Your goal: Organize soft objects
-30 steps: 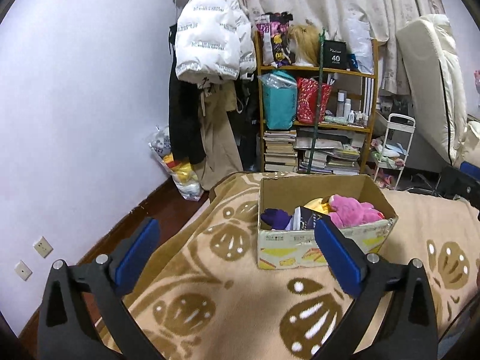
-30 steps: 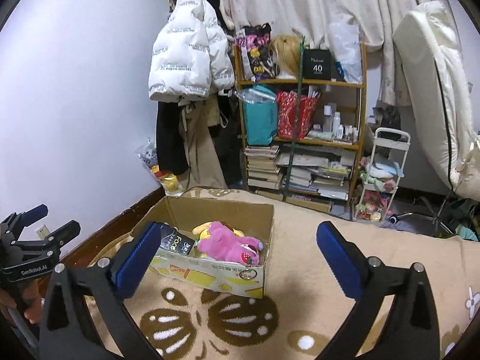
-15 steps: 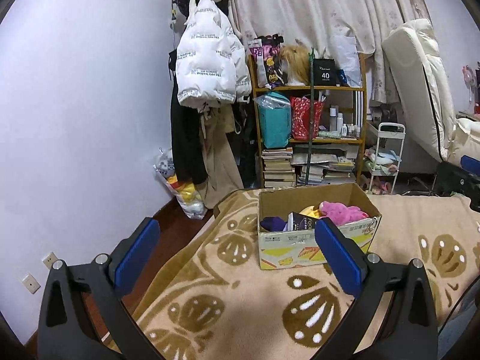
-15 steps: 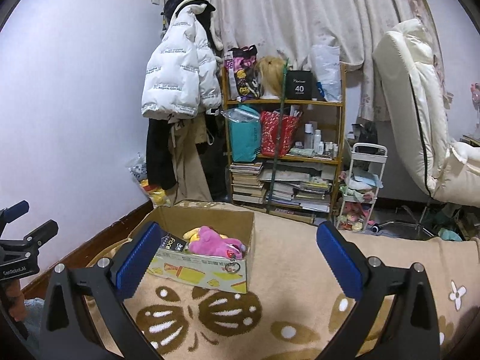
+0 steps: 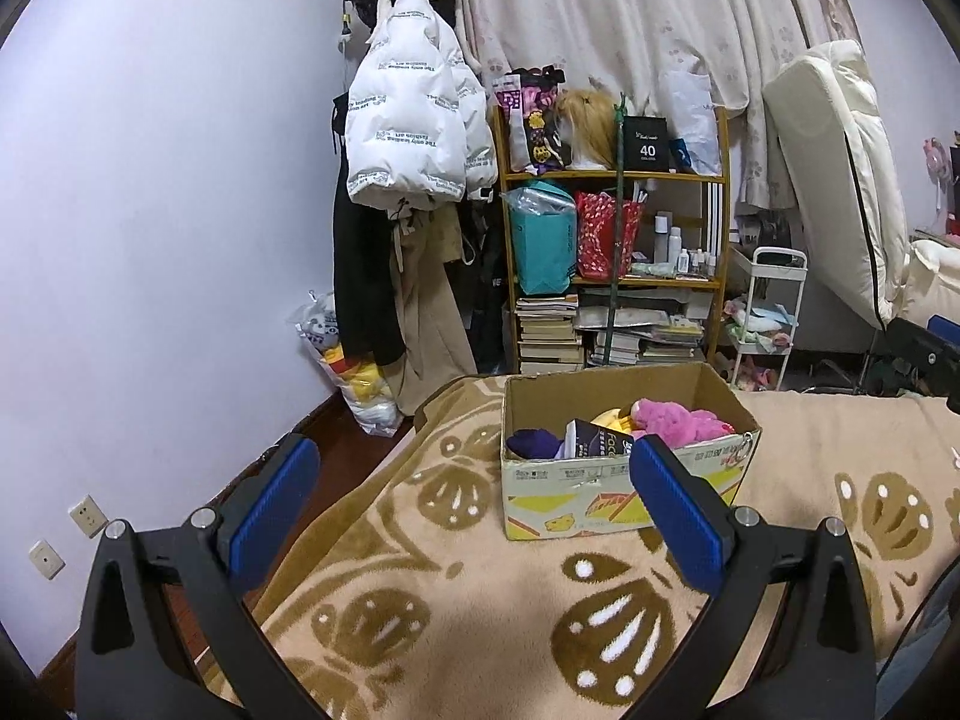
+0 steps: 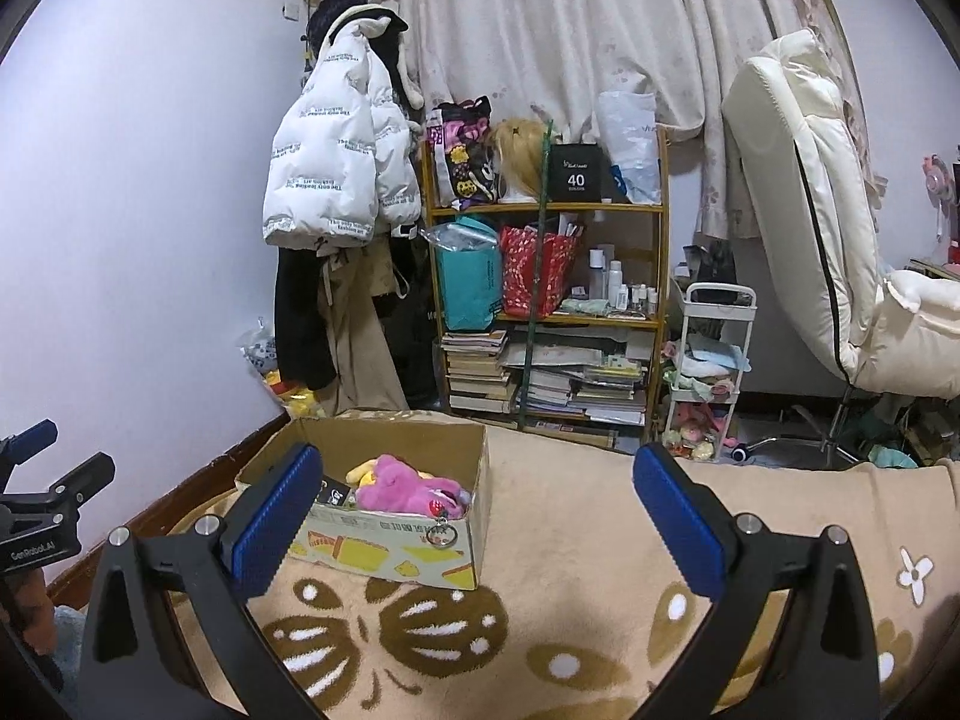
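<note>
An open cardboard box (image 5: 624,498) (image 6: 384,552) sits on a beige blanket (image 5: 456,588) with brown flower prints. Inside lie a pink plush toy (image 5: 678,420) (image 6: 402,486), a yellow soft item (image 5: 612,417), a purple one (image 5: 531,441) and a dark packet (image 5: 594,441). My left gripper (image 5: 474,498) is open and empty, held back from the box and above the blanket. My right gripper (image 6: 480,504) is also open and empty, with the box off to its left. The left gripper shows at the left edge of the right wrist view (image 6: 42,480).
A wooden shelf (image 5: 618,276) (image 6: 546,300) with bags, bottles and stacked books stands against the curtain. A white puffer jacket (image 5: 414,132) hangs beside it. A white trolley (image 6: 708,372) and a cream recliner (image 6: 840,252) stand to the right. Dark floor (image 5: 336,456) runs along the left wall.
Both grippers have drawn back and risen away from the box, which now looks smaller and lower in each view. Both stay open and empty.
</note>
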